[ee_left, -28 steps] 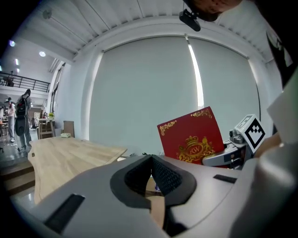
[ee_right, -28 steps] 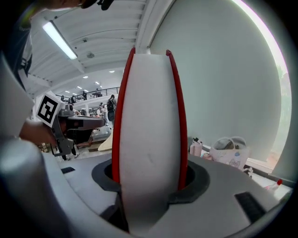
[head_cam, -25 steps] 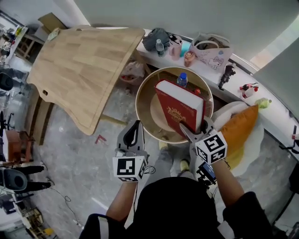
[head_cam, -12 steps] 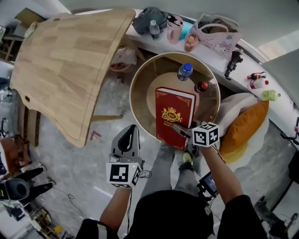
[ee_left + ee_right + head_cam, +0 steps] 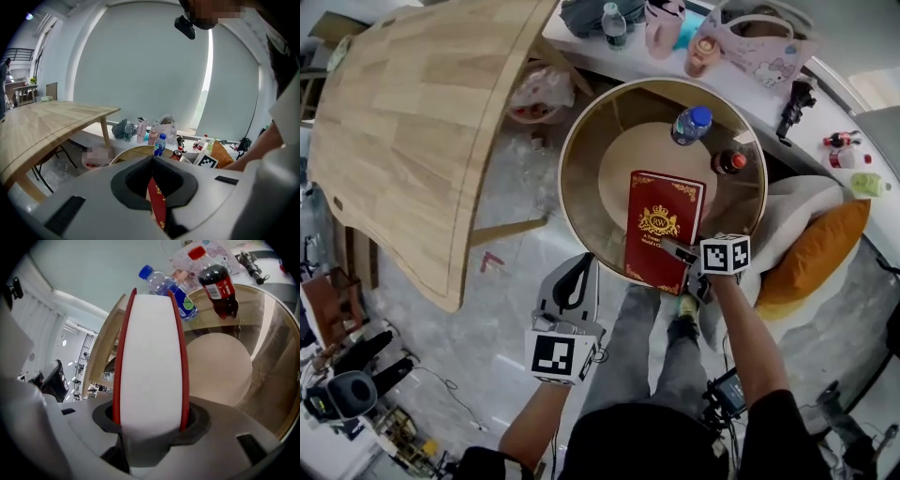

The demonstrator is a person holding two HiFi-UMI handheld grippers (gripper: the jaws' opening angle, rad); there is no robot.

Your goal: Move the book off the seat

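A thick red book (image 5: 661,230) with a gold crest hangs over the near side of the round wooden seat (image 5: 581,150), cover up. My right gripper (image 5: 680,251) is shut on its lower right edge. In the right gripper view the book's white page block (image 5: 150,357) fills the space between the jaws of that gripper (image 5: 150,425). My left gripper (image 5: 578,264) hovers outside the seat's front left rim, shut and holding nothing. In the left gripper view, that gripper (image 5: 152,158) shows a strip of the red book (image 5: 157,206) through the hollow behind its closed tips.
A water bottle (image 5: 691,123) and a cola bottle (image 5: 728,162) stand inside the seat at the back right. A wooden table (image 5: 422,122) lies to the left. An orange cushion (image 5: 820,253) is at the right, and a shelf with bags (image 5: 755,42) runs behind.
The book has swung from a steep tilt to cover-up and come toward the seat's near rim, with the right gripper still holding it. The left gripper stays shut near the rim.
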